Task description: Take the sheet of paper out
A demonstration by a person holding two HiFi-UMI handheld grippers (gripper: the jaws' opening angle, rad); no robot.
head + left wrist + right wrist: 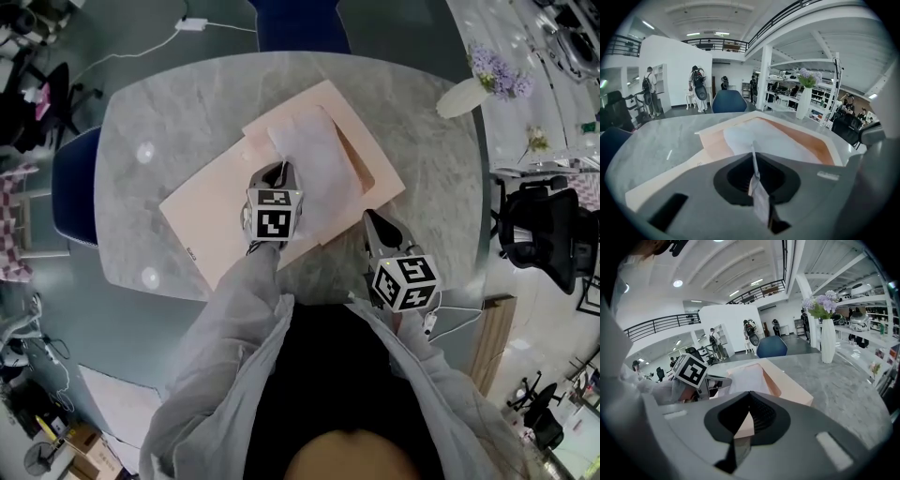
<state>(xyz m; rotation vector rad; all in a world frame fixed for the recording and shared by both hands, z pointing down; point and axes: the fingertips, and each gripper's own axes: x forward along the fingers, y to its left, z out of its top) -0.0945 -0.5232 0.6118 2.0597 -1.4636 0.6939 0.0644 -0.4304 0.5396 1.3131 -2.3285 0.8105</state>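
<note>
The left hand-held gripper [279, 172] has its jaws together on the near edge of the sheet of paper [314, 159]. In the left gripper view the sheet [773, 140] runs edge-on as a thin white strip through the closed jaws of that hand-held gripper [754, 166] and then spreads out flat ahead of them. The rest of the white sheet lies on the open peach envelope [216, 220], stretching away from the jaw tips toward the far side of the worktop [159, 122] (how much of it is tucked under the envelope's flap I cannot tell).

The right hand-held gripper [373, 223] sits at the envelope's near right edge, beside the sheet and not on it. Its own view shows the jaws [746, 420] clamped on a peach wedge of the envelope [787, 385], with the white sheet [747, 378] lying just beyond and to the left.

A white vase with purple flowers [464, 94] stands at the worktop's far right edge, well apart from the envelope.
</note>
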